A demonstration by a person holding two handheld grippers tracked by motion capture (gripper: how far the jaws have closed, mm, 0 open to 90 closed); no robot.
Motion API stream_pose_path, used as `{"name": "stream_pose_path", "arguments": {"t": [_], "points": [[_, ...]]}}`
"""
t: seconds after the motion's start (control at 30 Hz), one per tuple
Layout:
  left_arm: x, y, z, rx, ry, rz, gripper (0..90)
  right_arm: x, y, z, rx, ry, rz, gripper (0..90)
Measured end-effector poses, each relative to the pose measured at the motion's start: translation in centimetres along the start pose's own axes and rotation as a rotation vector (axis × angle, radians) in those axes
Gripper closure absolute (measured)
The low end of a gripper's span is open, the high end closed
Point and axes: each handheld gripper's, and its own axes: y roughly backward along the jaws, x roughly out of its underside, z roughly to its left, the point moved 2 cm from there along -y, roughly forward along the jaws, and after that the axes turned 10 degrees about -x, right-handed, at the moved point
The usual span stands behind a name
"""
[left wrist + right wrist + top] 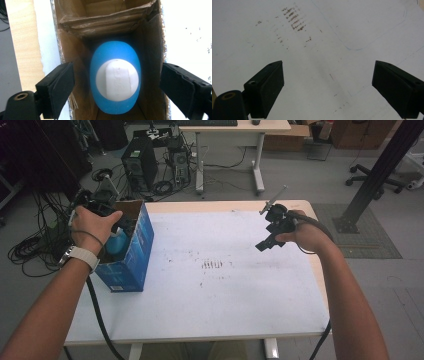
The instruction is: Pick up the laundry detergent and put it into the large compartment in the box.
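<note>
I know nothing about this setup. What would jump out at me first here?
Probably the tall blue cardboard box standing open at the left edge of the white-topped table, with a blue bottle with a white cap inside. The left gripper hangs open right above that bottle. The right gripper, also open, hovers over bare table marked with brownish scuffs.

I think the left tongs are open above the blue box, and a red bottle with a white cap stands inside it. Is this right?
Not quite: the bottle is blue, not red, as the left gripper view shows. The rest holds: the left tongs are open above the blue box, and the bottle inside it has a white cap.
</note>
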Motion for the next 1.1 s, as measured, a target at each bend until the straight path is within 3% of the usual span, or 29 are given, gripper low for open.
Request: {"name": "stream_pose_path", "arguments": {"t": [0.17, 1.1], "points": [[0.0, 0.3, 0.2, 0.007, 0.007, -0.008, 11.7, 0.0, 0.1, 0.1, 0.0, 0.003, -0.004, 10.8], [-0.6, 4.7, -0.1, 0.038, -0.058, -0.042, 10.0, 0.1, 0.6, 0.3, 0.005, 0.001, -0.011, 10.8]]}}
